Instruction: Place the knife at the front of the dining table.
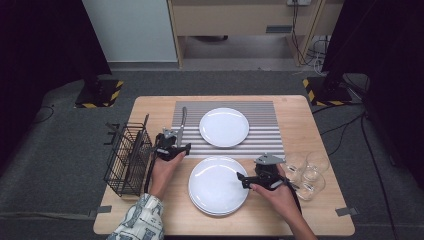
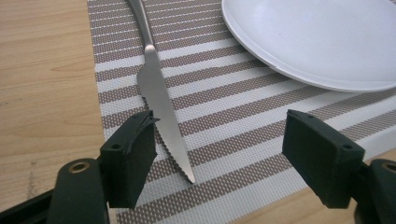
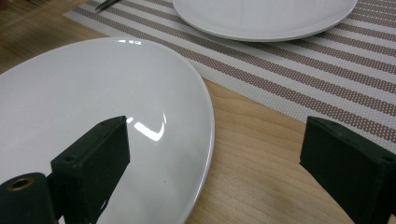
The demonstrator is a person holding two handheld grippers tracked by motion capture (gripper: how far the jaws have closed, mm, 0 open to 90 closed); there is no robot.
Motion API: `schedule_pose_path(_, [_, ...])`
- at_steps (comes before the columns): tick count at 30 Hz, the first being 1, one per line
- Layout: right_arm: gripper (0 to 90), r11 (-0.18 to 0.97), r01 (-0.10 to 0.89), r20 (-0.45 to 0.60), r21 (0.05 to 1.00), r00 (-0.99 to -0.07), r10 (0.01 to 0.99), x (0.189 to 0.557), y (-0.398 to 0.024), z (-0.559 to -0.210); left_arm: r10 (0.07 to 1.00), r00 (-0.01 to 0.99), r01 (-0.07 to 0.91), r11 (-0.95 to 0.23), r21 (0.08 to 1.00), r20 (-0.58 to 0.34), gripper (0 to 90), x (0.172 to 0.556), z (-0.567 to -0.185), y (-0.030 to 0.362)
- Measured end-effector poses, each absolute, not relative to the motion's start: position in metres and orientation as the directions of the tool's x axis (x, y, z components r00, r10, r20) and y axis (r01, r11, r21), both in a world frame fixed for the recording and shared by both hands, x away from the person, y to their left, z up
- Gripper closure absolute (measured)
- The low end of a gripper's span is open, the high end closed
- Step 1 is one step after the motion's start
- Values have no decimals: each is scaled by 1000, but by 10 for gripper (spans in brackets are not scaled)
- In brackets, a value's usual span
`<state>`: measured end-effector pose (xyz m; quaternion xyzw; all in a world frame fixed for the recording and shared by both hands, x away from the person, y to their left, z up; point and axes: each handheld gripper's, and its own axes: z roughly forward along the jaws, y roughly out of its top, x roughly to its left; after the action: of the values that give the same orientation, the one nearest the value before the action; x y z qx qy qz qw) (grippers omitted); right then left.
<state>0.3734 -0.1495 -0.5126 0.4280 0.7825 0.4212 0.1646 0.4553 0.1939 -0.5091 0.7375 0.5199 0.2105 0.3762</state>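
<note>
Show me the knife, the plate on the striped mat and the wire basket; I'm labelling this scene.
knife (image 2: 161, 107), left gripper view, middle of the blade.
plate on the striped mat (image 1: 224, 127), high view, its centre.
wire basket (image 1: 127, 160), high view, its side wall.

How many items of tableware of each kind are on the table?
Plates: 2, one on the striped placemat, one near the front edge, perhaps topping a stack
Knife: 1
Glass cups: about 4
Wire basket: 1
Total: about 8
</note>
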Motion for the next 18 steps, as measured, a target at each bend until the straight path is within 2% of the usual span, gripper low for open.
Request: schedule_pose_path(18, [59, 257, 525, 108, 811, -567, 817, 374, -151, -510, 892, 449, 541, -222, 811, -56, 223, 427, -494, 179])
